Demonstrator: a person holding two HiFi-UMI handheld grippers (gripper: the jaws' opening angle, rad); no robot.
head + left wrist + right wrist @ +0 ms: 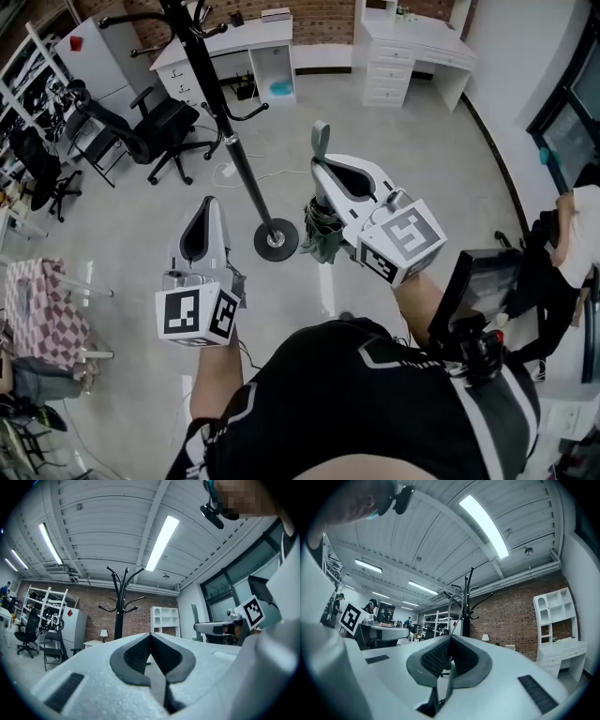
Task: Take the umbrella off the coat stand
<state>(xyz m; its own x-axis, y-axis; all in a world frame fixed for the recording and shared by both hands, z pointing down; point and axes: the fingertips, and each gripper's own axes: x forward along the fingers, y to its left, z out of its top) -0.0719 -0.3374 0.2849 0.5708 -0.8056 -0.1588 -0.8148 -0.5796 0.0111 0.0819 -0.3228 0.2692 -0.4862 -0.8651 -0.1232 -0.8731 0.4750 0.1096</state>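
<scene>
Coat stand (245, 173) runs from upper left to frame centre. Umbrella (323, 239) is at centre, just right of the stand's base, pinched in my right gripper (323, 173). Risk: a thin grip could slip, or the hook could snag the pole. It's dark green, folded, with a grey crook handle. Left gripper (208, 211) is closed and empty.

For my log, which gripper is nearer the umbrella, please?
Right: the right gripper clamps the umbrella by its handle; the left gripper sits shut, beyond the coat stand.
</scene>
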